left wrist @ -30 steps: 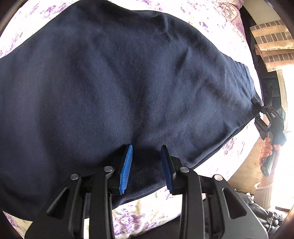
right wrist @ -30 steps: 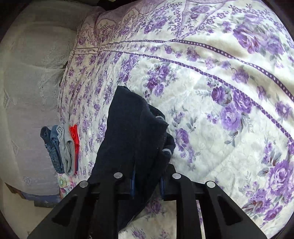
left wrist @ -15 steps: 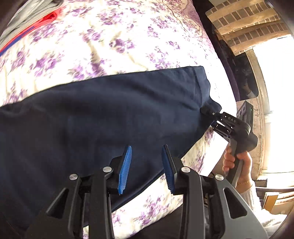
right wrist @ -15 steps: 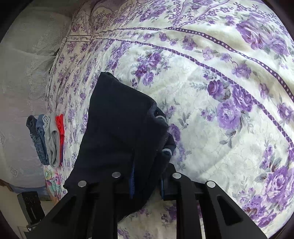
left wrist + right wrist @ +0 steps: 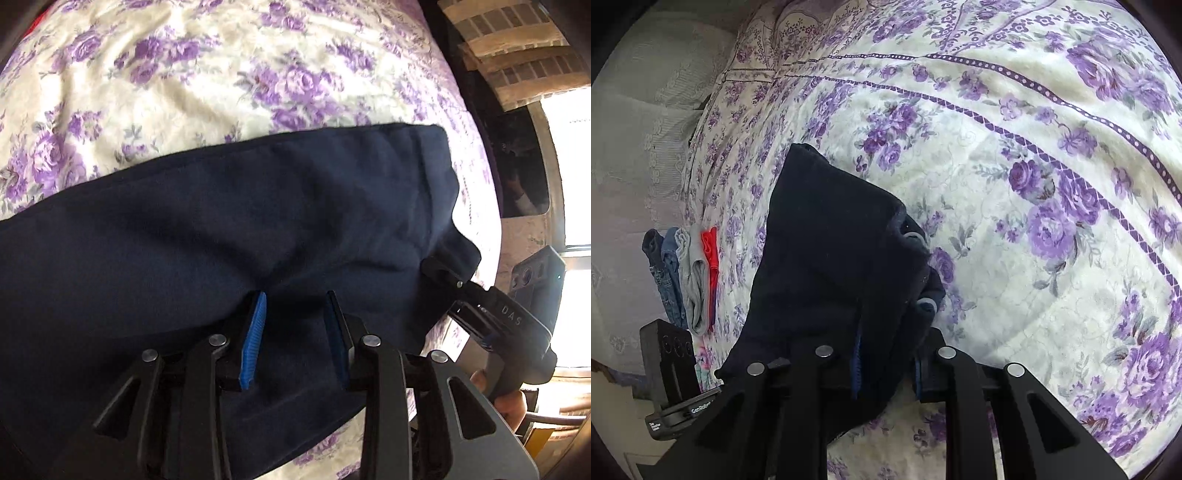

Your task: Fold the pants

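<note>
Dark navy pants [image 5: 229, 240] lie spread across the floral bedspread [image 5: 184, 74]. My left gripper [image 5: 295, 325] is open, its blue pads over the pants' near edge with cloth between and beneath them. My right gripper [image 5: 886, 369] is shut on a bunched end of the pants [image 5: 831, 258], which drapes over its fingers. In the left wrist view the right gripper [image 5: 443, 273] grips the pants' right corner at the bed's edge.
A stack of folded clothes [image 5: 683, 273], denim, grey and red, lies at the bed's far left side. The left gripper's body [image 5: 670, 369] shows at the lower left of the right wrist view. A window and brick wall [image 5: 517, 55] stand beyond the bed.
The left gripper swung and came closer over the pants' near edge. The right gripper kept its hold and drew nearer to the left one. The pants now lie as a narrower band.
</note>
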A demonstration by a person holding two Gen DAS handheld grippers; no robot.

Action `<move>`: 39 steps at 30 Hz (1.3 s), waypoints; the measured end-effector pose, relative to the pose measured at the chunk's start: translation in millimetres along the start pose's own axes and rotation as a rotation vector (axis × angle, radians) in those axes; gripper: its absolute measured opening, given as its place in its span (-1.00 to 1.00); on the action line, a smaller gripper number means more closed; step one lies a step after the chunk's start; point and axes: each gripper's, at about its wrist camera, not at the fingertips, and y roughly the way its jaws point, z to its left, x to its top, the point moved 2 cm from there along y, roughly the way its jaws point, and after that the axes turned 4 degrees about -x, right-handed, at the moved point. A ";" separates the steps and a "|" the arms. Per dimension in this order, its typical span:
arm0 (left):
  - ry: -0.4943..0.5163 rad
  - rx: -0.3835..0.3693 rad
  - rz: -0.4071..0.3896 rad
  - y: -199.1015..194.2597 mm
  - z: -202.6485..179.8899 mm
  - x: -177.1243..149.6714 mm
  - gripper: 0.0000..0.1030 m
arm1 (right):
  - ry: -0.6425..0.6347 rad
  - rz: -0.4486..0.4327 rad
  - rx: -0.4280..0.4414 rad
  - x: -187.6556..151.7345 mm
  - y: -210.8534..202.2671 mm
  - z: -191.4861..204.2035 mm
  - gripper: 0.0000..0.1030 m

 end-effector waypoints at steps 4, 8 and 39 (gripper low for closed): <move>-0.025 -0.035 0.008 -1.1 4.0 1.9 -0.37 | -0.014 0.008 -0.027 0.7 0.1 3.8 -0.61; -0.012 -0.027 -0.003 -1.8 1.9 -1.8 -0.38 | -0.024 0.013 -0.058 1.6 -0.6 8.4 -0.61; -0.598 0.117 -0.354 -218.4 282.2 -200.4 -0.49 | -1.397 0.134 -0.037 -243.1 53.2 275.9 -0.62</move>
